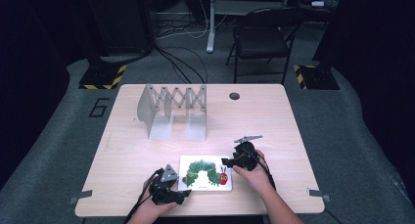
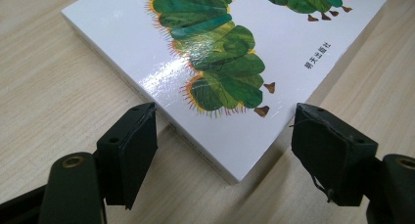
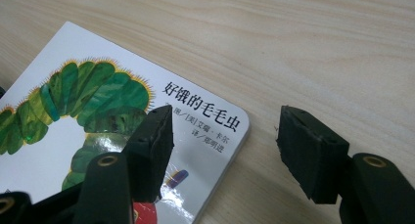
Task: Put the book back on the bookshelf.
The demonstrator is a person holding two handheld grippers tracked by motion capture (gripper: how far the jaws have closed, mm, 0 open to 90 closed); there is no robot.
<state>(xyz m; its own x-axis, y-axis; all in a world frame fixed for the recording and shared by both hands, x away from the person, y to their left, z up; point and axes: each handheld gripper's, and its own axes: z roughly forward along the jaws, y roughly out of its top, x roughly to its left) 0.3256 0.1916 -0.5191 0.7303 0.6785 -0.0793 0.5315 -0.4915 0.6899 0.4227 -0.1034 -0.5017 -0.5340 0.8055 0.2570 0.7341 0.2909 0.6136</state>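
A white board book (image 1: 205, 172) with a green caterpillar on its cover lies flat near the table's front edge. My left gripper (image 1: 184, 194) is at the book's front left corner. In the left gripper view the book (image 2: 215, 53) has that corner between the jaws of the left gripper (image 2: 227, 121), which stand apart and do not press on it. My right gripper (image 1: 225, 161) is at the far right corner. In the right gripper view one jaw of the right gripper (image 3: 227, 131) hovers over the book (image 3: 98, 101) and the other over bare wood, open.
A grey metal expanding book rack (image 1: 173, 111) stands upright at the back left of the table (image 1: 264, 121). A round cable hole (image 1: 234, 96) sits near the far edge. A folding chair (image 1: 264, 35) stands on the floor beyond the table.
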